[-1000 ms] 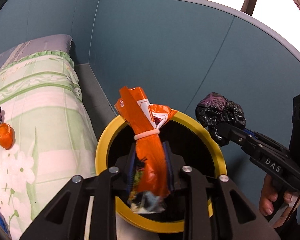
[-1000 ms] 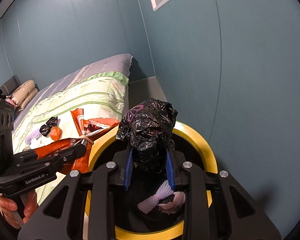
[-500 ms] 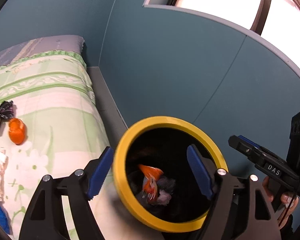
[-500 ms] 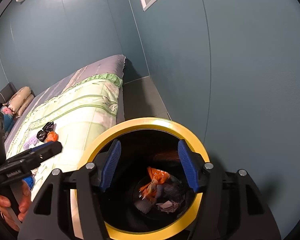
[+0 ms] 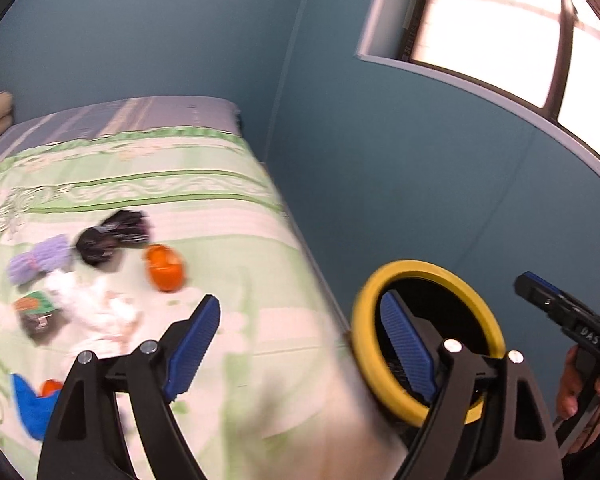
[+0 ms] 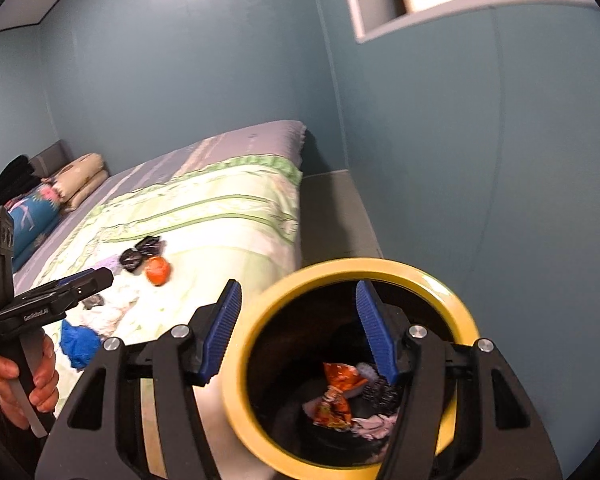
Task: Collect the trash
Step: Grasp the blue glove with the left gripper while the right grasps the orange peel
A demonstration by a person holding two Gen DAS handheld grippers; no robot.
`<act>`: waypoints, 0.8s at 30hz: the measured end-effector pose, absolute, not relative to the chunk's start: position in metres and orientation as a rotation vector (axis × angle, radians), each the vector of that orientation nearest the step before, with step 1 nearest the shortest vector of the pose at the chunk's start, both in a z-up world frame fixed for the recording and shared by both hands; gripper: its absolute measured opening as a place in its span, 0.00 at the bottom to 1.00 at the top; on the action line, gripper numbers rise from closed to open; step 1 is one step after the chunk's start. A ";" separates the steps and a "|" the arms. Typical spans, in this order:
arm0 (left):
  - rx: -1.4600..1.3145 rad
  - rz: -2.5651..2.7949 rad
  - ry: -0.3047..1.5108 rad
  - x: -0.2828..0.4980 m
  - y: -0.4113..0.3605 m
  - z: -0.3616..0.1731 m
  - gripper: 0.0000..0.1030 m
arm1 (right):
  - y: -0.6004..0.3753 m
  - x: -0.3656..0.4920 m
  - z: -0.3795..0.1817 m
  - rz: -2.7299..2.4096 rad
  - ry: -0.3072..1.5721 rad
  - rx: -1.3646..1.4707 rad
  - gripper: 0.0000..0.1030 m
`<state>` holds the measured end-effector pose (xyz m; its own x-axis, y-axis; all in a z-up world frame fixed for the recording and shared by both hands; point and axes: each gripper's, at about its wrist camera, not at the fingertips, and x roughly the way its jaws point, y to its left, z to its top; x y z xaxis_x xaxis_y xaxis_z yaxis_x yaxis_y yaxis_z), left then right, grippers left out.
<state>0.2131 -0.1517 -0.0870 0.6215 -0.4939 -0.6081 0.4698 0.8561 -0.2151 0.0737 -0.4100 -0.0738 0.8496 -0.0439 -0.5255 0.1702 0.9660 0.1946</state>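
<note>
A black bin with a yellow rim (image 6: 466, 322) stands beside the bed and also shows in the left wrist view (image 5: 362, 308). Inside lie an orange wrapper (image 6: 336, 394) and other scraps. On the green quilt (image 5: 140, 196) lie an orange ball (image 5: 165, 267), a black crumpled bag (image 5: 112, 236), a purple piece (image 5: 40, 262), white tissue (image 5: 96, 306), a dark wrapper (image 5: 36, 314) and a blue piece (image 5: 30, 404). My left gripper (image 5: 300, 348) is open and empty, over the bed's edge. My right gripper (image 6: 298, 330) is open and empty above the bin's left rim.
Teal walls close in behind the bin, with a window (image 5: 500, 28) above. A grey floor strip (image 6: 336, 220) runs between bed and wall. Pillows (image 6: 76, 180) lie at the bed's far end.
Both grippers let go of their trash into the bin and opened. Since then the left gripper has swung left toward the bed; the right has shifted left and pulled back a little.
</note>
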 end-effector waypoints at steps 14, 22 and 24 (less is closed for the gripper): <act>-0.114 -0.351 0.665 0.204 -0.034 -0.065 0.80 | -0.334 0.097 -0.047 0.041 0.525 0.145 0.55; -0.126 -0.277 0.661 0.194 0.012 -0.066 0.80 | -0.294 0.113 -0.043 0.114 0.543 0.110 0.56; -0.132 -0.263 0.663 0.193 0.022 -0.069 0.81 | -0.284 0.118 -0.044 0.130 0.547 0.101 0.56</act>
